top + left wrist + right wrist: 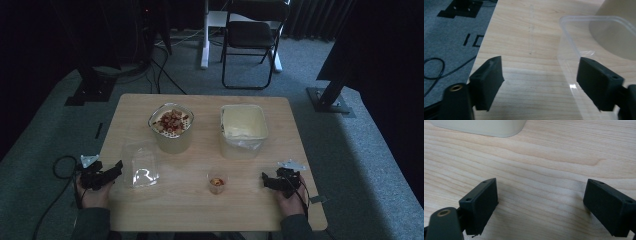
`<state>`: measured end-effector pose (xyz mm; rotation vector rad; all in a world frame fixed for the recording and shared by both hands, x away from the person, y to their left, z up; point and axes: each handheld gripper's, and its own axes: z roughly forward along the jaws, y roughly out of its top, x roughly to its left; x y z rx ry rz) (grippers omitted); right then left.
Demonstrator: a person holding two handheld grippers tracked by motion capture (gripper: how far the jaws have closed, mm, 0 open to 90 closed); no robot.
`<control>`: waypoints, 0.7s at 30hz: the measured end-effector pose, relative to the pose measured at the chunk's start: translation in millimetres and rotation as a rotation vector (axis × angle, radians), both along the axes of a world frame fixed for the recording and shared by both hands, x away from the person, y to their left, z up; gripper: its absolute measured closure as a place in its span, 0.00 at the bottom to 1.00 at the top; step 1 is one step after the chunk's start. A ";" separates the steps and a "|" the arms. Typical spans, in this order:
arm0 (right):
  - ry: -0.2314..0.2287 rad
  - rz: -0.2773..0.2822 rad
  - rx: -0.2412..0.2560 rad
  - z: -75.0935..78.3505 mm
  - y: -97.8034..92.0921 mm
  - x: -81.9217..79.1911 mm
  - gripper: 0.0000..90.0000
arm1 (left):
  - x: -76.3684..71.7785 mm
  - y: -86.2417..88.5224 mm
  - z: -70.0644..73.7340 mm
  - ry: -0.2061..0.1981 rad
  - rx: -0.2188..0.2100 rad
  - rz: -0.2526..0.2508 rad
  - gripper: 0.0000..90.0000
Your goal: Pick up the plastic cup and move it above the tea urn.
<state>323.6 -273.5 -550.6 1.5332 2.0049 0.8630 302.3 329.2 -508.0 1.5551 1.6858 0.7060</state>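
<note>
The clear lid (140,164) lies flat on the table (200,210), just in front and to the left of the open tub of mixed snacks (171,127), so that tub stands uncovered. The left gripper (116,170) rests at the table's left edge just left of the lid, its jaws spread wide and holding nothing; in the left gripper view the lid's (584,50) rim sits right by one jaw, though contact cannot be made out.

To the right of the snack tub stands a second tub (243,129) with pale contents, also open. A small cup (217,183) with a little of the snack mix stands in front of and between the two tubs. The right gripper (265,181) lies near the front right edge, well right of the cup, jaws likewise wide apart over bare wood.

By the look of it, a portion has been served and the lid is next to be dealt with; no grasp has been made yet.
</note>
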 end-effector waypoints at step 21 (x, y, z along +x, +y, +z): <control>0.001 0.000 -0.001 0.1 -0.1 -0.1 0.13 | -14.8 -13.4 16.5 -0.019 -0.051 -0.115 0.29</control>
